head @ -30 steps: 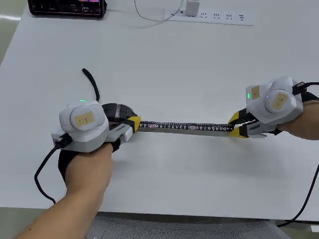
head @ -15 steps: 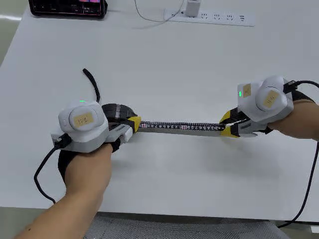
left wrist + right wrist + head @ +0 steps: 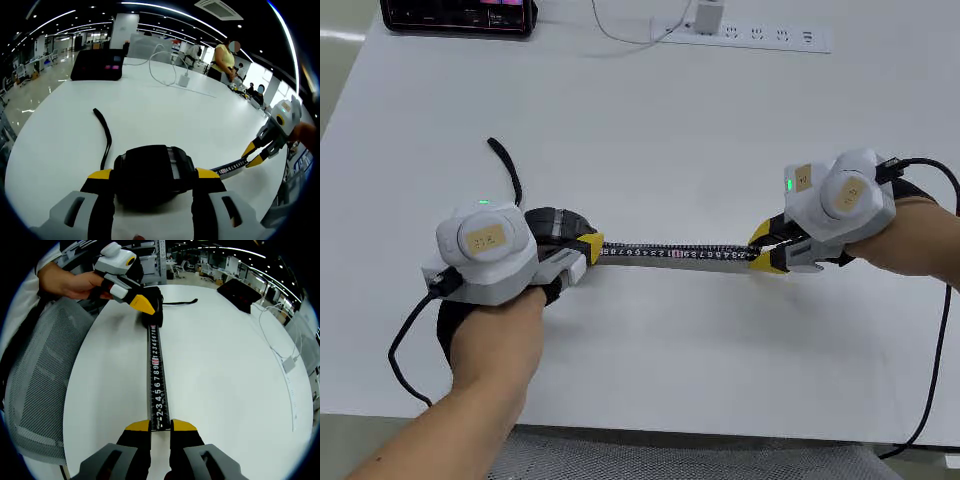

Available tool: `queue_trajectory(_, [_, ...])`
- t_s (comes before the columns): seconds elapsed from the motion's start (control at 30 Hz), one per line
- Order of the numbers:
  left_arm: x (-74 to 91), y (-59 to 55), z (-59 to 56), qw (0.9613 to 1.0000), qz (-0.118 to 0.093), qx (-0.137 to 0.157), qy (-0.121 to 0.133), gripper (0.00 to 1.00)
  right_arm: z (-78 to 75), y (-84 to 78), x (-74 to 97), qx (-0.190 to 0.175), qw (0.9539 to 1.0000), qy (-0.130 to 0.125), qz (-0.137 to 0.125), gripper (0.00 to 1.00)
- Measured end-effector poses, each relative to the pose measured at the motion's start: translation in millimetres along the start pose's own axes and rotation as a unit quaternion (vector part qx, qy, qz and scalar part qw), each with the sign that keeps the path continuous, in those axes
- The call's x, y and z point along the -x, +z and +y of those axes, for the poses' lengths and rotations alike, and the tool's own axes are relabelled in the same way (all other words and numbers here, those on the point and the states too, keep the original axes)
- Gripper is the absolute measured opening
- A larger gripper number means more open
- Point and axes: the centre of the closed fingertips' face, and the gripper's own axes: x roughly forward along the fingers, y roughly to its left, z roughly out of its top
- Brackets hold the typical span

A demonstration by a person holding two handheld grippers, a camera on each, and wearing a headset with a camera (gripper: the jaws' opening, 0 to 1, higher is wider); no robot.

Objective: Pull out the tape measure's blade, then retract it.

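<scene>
the person's left hand (image 3: 500,335) holds the left gripper (image 3: 582,256) low over the white tabletop (image 3: 650,140), left of centre in the head view. its fingers are closed around the black tape measure (image 3: 556,228). the left gripper view shows one yellow-tipped finger pressed to each side of the case. the case sits on the tabletop. a black wrist strap (image 3: 506,166) leaves it and lies in a loose curve on the tabletop, on the side away from the person.

from the mouth of the case the blade (image 3: 675,252) runs out to the right, straight and close to level. its dark face with the printed numbers is turned up, and a thin shadow lies on the tabletop beside it.

at the blade's far end the right gripper (image 3: 766,250) has its yellow-tipped fingers pinched shut on the tip. in the right gripper view the lowest numbers of the scale sit just ahead of the two fingertips, with the tip caught between them. the right hand (image 3: 910,240) holds this gripper near the right side of the tabletop, and a black cable (image 3: 945,330) hangs from it past the near edge.

along the far edge lie a dark screen device (image 3: 455,14) at the left and a white power strip (image 3: 750,35) further right, with a white plug (image 3: 708,15) standing in it.
</scene>
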Motion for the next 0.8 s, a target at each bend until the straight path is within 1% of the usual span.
queue_trajectory(0.8, [0.5, -0.3, -0.3, 1.0, -0.001, 0.007, -0.006, 0.58, -0.6, 18.0, -9.9, 0.002, 0.9999, 0.003, -0.015, 0.09])
